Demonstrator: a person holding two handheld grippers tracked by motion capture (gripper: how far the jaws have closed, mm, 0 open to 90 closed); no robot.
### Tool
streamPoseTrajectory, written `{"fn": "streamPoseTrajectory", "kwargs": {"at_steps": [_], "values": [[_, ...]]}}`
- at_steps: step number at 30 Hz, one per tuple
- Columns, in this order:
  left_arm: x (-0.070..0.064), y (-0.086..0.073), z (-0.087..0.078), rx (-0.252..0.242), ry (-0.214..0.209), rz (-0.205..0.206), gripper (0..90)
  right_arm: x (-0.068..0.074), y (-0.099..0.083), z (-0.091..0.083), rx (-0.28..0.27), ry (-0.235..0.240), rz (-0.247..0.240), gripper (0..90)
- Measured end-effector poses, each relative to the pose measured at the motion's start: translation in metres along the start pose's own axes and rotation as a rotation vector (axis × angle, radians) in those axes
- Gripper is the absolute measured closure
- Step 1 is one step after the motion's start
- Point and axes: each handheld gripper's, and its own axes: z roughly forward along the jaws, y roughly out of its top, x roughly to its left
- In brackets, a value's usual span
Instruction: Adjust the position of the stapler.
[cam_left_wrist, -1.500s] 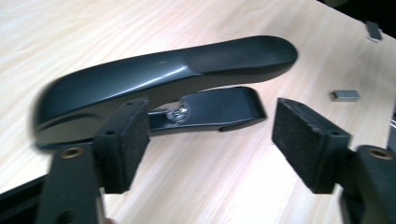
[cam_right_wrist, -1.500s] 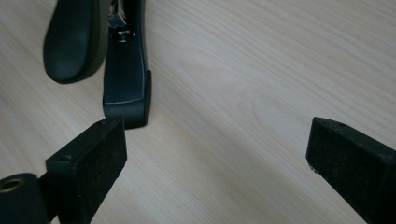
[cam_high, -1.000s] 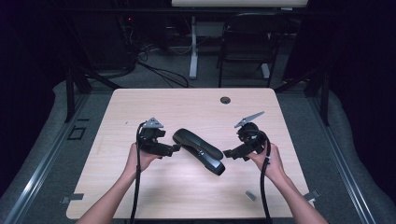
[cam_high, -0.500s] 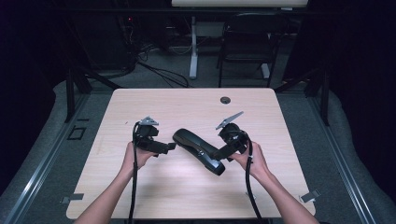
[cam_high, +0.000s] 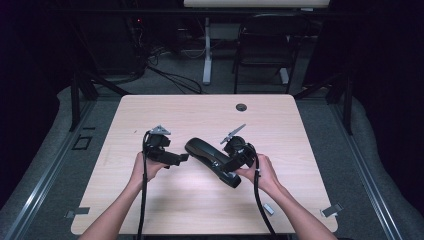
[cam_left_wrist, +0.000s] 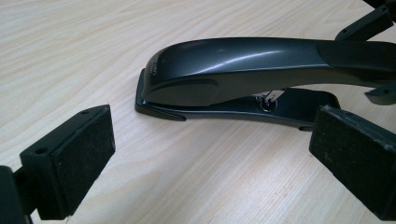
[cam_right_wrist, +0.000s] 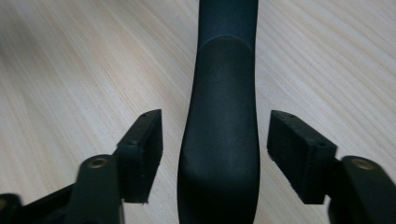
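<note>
The black stapler (cam_high: 212, 161) lies flat on the bench (cam_high: 300, 135), near its middle and slanted, between the person's two hands. It looks like a dense, rigid thing, likely heavy for its size, with a hinged top arm that may swing up if only the arm is lifted. The shell seems smooth and a little glossy toward the nose, so I would expect the pads to slip there; the matte rear handle looks the safer hold, squeezed across its width.

The right tool (cam_right_wrist: 215, 140) is open, its jaws standing either side of that rear handle without touching it. The left tool (cam_left_wrist: 210, 154) is open too, jaws spread wide, pointing at the nose end from just beside it.

The stapler is long and low, with a rounded hump at the front, a thin flat base beneath, and a bit of bright metal in the gap between.
</note>
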Motion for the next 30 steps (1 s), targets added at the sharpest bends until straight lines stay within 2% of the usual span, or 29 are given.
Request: {"fn": "streamPoseTrajectory", "kwargs": {"at_steps": [2,4,5,6,7,11,12,15,18,30], "values": [[0.0002,-0.0001,0.0004,0.003,0.000,0.005,0.5,0.0011,0.0005,0.0026,0.009,-0.016,-0.003,44.9],[0.0004,-0.0001,0.0007,0.006,-0.002,0.004,0.5,0.0012,0.0009,0.0029,0.019,-0.025,-0.011,47.1],[0.0005,-0.0001,0.0007,0.006,-0.002,0.004,0.5,0.0019,0.0008,0.0040,0.011,-0.033,-0.010,53.6],[0.0007,0.0001,0.0005,0.010,-0.003,0.006,0.5,0.0023,0.0006,0.0044,0.005,-0.025,-0.009,54.4],[0.0008,0.0000,0.0006,0.011,-0.006,0.005,0.6,0.0029,0.0013,0.0042,0.016,-0.034,-0.024,54.8],[0.0011,-0.0003,0.0009,0.007,-0.004,0.006,0.6,0.0036,0.0007,0.0048,0.007,-0.035,-0.023,55.0],[0.0016,-0.0005,0.0009,0.008,-0.003,0.005,0.6,0.0033,0.0008,0.0041,0.018,-0.040,-0.048,54.9],[0.0021,-0.0007,0.0008,0.010,-0.002,0.008,0.6,0.0029,0.0007,0.0037,0.023,-0.038,-0.059,54.8],[0.0026,-0.0009,0.0016,0.012,-0.003,0.005,0.6,0.0002,-0.0011,0.0042,0.004,-0.017,-0.091,55.1],[0.0032,-0.0019,0.0024,0.015,-0.013,0.014,0.6,-0.0019,-0.0024,0.0034,0.001,0.011,-0.135,55.2]]}}
